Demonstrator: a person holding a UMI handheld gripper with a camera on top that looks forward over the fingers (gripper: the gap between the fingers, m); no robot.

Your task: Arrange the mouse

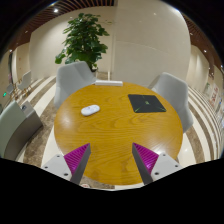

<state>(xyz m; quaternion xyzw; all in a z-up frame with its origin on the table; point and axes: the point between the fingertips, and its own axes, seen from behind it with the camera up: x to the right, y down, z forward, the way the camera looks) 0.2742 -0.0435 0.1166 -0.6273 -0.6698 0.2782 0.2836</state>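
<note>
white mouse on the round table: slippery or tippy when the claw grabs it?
The white mouse looks smooth and domed, so pads may slip off its curved sides. It sits low and flat on the wooden table, so tipping seems unlikely. The claw is open, well short of it.

The claw (113, 160) hangs level, its two purple-padded fingers (76, 158) spread wide apart, gripping nothing.

Near rim of round table (70, 135) hidden behind fingers, grey chair (14, 128) partly cut off
</note>
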